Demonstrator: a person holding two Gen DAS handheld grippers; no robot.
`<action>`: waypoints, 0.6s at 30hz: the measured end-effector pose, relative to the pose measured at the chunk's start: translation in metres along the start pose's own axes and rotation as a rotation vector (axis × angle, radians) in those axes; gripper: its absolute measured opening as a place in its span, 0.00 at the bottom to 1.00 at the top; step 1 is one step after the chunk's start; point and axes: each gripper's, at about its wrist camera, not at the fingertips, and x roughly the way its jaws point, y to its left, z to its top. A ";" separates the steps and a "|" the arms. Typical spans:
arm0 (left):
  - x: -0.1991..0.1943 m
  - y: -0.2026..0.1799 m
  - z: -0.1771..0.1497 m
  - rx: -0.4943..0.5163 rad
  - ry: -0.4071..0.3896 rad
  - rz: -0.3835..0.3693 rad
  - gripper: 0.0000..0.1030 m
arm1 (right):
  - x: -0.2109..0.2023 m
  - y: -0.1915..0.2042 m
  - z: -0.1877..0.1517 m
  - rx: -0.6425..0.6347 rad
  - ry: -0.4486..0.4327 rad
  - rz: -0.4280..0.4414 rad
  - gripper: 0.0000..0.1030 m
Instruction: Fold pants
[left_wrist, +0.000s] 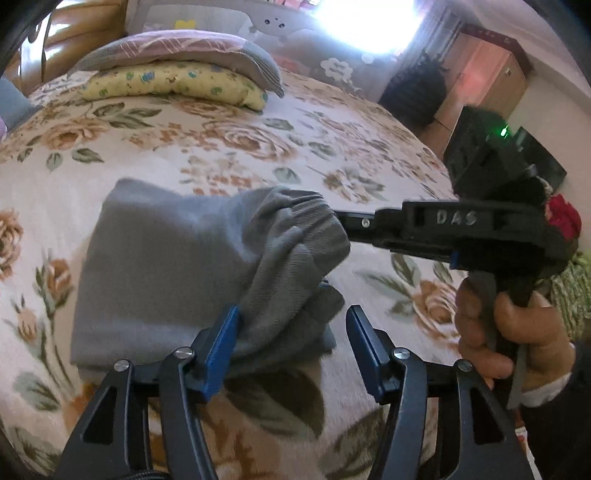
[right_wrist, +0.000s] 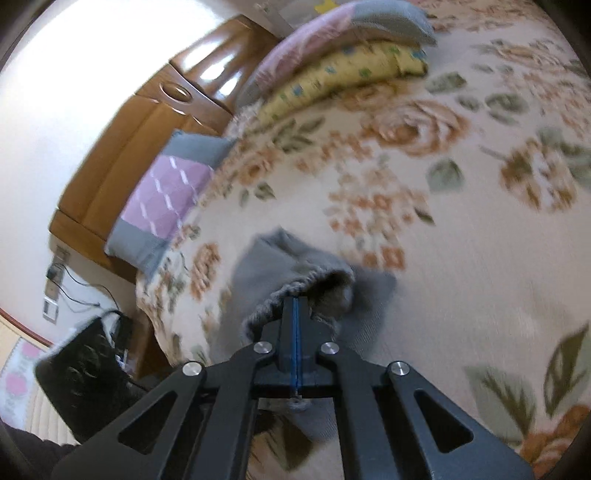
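Grey pants (left_wrist: 166, 266) lie partly folded on the floral bedspread (left_wrist: 221, 147). My left gripper (left_wrist: 291, 325) is open, low over the near edge of the pants, with cloth draped against its left blue pad (left_wrist: 221, 343). My right gripper (right_wrist: 296, 299) is shut on the gathered elastic waistband (right_wrist: 295, 286) and holds it lifted off the bed. It also shows in the left wrist view (left_wrist: 343, 225), coming in from the right, held by a hand (left_wrist: 509, 332). The waistband end (left_wrist: 306, 218) hangs bunched from it.
Stacked pillows (left_wrist: 177, 66) lie at the far end of the bed, a pink and grey pillow (right_wrist: 166, 199) by the wooden headboard (right_wrist: 147, 122). A wooden cabinet (left_wrist: 480, 74) stands beyond the bed. A black bag (right_wrist: 85, 373) sits on the floor beside it.
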 end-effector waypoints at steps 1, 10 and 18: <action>-0.002 0.001 -0.002 0.002 0.003 -0.002 0.59 | -0.001 -0.005 -0.004 0.011 0.003 -0.007 0.00; -0.041 0.030 0.002 -0.052 -0.042 0.009 0.63 | -0.036 0.011 0.001 -0.015 -0.084 -0.052 0.01; -0.048 0.079 0.030 -0.164 -0.046 0.072 0.65 | -0.005 0.062 0.015 -0.152 -0.061 -0.068 0.01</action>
